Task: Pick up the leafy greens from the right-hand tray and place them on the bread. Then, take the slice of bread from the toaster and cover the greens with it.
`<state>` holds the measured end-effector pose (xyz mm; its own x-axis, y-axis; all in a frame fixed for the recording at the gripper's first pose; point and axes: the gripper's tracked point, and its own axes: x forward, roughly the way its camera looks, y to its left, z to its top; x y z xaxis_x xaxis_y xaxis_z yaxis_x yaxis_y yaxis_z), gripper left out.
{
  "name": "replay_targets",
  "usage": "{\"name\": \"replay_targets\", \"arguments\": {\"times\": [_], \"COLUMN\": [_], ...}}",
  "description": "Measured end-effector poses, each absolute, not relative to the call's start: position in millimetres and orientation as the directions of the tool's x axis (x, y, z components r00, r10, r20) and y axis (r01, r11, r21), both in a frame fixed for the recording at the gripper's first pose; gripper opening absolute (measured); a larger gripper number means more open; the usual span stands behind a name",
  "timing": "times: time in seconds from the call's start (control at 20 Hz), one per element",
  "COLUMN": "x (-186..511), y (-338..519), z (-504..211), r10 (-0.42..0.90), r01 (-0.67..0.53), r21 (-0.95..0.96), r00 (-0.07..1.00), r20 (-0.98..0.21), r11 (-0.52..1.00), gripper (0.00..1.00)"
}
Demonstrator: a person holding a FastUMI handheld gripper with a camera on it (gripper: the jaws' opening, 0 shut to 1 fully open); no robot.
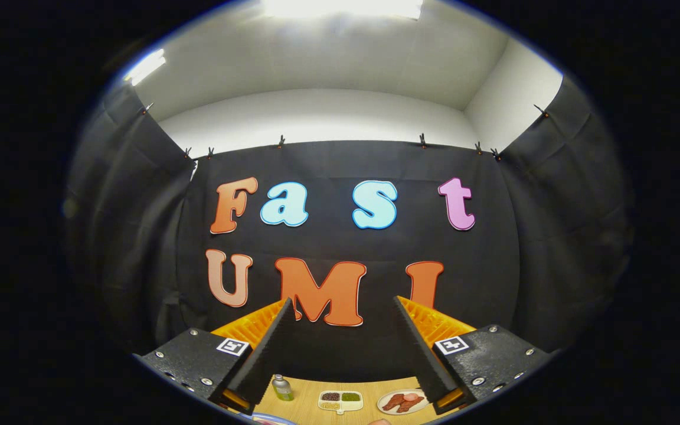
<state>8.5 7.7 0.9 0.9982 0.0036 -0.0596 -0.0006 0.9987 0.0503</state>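
The hand-held gripper [343, 348] hangs released and empty, fingers wide apart, pitched up toward the booth wall, while the divided tray [340, 401] holding greens lies at six o'clock, low on the tabletop [307, 407] between its fingers.

Overhead glare (blown out), edges perhaps soft.

Black cloth [346, 248] drapes the far and side walls, clipped along its top edge. White walls [316, 115] rise above under bright ceiling lights [340, 7]. A wooden worktop [304, 407] lies below.
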Motion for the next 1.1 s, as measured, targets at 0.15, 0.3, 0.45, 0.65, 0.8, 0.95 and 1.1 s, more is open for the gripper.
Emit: {"name": "replay_targets", "arguments": {"times": [0.15,0.3,0.45,0.65,0.8,0.95,1.1], "x": [8,8,2,2,1,-2,-7], "y": [9,6,5,7,9,5,2], "z": [-3,-11,-21,-30,-37,-47,-73], "r10": [0.013,0.000,-0.001,0.016,0.028,0.027,0.029], "r01": [-0.009,0.004,0.006,-0.007,-0.020,-0.020,-0.017], "r21": [0.049,0.036,0.037,0.063,0.064,0.053,0.063], "r00": [0.997,0.994,0.991,0.991,0.989,0.989,0.980], "r20": [-0.079,-0.107,-0.134,-0.136,-0.142,-0.147,-0.199], "r11": [0.999,0.999,0.999,0.998,0.998,0.998,0.998], "gripper": [0.98,0.98,0.99,0.98,0.98,0.99,0.99]}}
